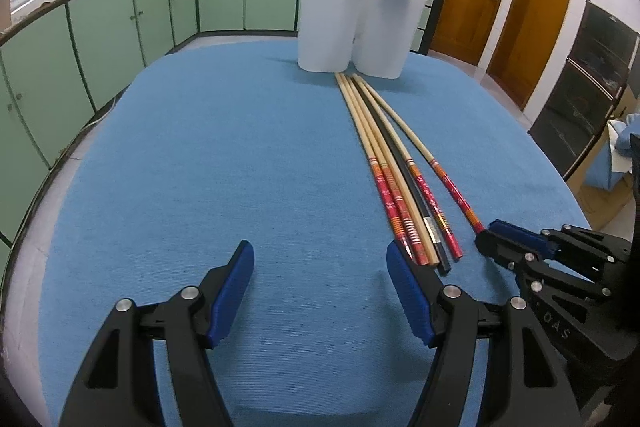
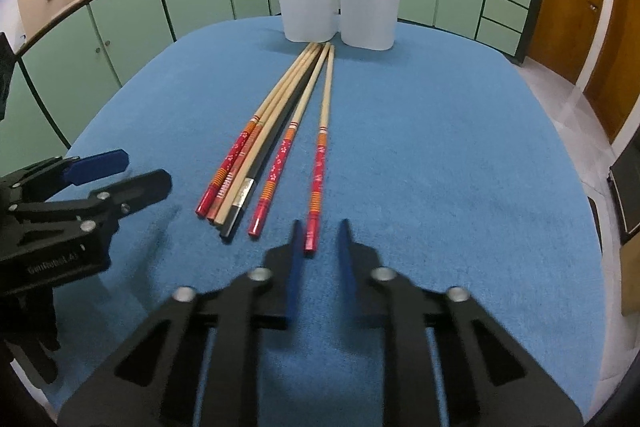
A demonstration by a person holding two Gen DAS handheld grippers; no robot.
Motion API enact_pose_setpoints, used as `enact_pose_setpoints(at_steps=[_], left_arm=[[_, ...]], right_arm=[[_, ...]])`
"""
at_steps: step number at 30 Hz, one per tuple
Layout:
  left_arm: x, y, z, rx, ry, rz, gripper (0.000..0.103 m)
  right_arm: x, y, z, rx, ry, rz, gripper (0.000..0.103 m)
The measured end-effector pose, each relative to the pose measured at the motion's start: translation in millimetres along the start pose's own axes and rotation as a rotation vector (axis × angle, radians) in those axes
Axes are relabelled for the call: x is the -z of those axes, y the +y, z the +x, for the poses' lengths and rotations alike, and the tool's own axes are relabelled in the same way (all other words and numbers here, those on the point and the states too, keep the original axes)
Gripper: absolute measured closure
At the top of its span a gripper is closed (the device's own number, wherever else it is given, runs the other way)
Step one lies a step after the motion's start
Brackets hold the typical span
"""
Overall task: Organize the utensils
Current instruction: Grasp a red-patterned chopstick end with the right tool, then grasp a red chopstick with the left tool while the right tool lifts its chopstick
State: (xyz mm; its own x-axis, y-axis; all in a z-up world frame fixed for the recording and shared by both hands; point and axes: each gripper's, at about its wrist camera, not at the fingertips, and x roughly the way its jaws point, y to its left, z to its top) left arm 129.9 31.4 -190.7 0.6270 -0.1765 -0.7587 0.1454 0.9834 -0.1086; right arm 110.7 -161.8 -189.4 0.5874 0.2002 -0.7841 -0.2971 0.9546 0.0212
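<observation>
Blue-clothed counter (image 1: 192, 155), rounded edges, with floor showing beyond on the left, far and right sides.

Two white cups (image 1: 326, 23) stand touching at the far edge, and utensil handles stick up out of them.

Chopstick bundle (image 1: 384, 163) lies flat down the middle: tips just short of the cups, red ends toward the tools, a dark stick among the pale ones.

One lone chopstick (image 2: 325, 115) lies splayed off the bundle's right side.

Left tool (image 1: 320, 255): jaws spread wide, nothing between them, hanging over bare cloth. Its right finger (image 1: 404, 279) sits just beside the bundle's near ends.

Right tool (image 2: 319, 227): drawn in on the lone chopstick's red end. From the left wrist view the fingers look closed on it. Its own view is blurred and shows thin slivers of cloth on either side.

Open cloth is broad left of the bundle and right of the lone stick. The two tools stand near each other at the near edge.
</observation>
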Motion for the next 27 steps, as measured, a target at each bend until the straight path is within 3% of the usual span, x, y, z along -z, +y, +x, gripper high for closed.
enact_pose_setpoints(at_steps=[9,19,27], left_arm=[[2.6,-19.7,6.4,0.029,0.029,0.044,0.035],[0.4,-16.5,10.1,-0.077,0.031,0.039,0.035],[-5.1,-17.6,16.7,-0.092,0.033,0.036,0.036]], right_arm=[[-2.5,-15.2,0.7,-0.01,-0.003,0.05,0.098],[-1.6,-17.5,1.0,-0.022,-0.004,0.061,0.098],[-2.0,-17.3,2.0,-0.022,-0.005,0.065,0.097]])
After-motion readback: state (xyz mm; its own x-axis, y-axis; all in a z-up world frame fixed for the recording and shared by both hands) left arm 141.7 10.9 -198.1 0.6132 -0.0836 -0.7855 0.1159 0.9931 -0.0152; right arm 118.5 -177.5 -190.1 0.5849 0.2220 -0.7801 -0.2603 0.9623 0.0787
